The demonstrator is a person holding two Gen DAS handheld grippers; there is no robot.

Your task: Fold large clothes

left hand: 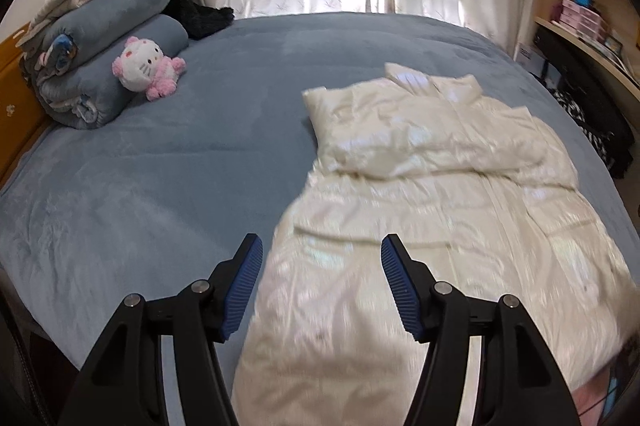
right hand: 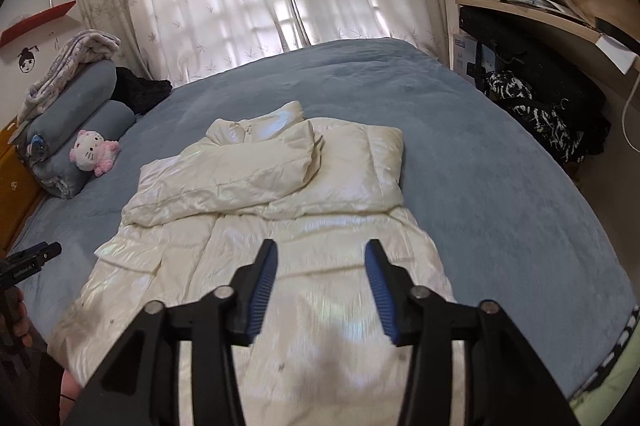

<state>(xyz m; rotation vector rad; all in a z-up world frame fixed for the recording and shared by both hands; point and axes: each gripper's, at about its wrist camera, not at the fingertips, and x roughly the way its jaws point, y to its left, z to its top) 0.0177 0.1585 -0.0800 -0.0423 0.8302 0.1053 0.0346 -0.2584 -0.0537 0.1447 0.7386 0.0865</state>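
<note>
Far left, rolled blankets (left hand: 112, 66) stack against the headboard, a plush cat (right hand: 93, 151) leaning on the lowest roll, and from there a wide stretch of bare blue bed (left hand: 140, 178) runs down to the near edge, plenty of room on that side. The left gripper (left hand: 322, 286) hangs above the coat's left edge, jaws released, nothing between them. The cream coat (right hand: 280, 226) lies lengthwise mid-bed, collar far, hem at the near edge, both sleeves folded in across the chest. The right gripper (right hand: 322, 290) hovers over the lower half, jaws parted and empty. Right of the coat there is another open strip of bed, then the bed's edge, with shelves (right hand: 540, 6) and dark bags (right hand: 540, 114) close beside it.
</note>
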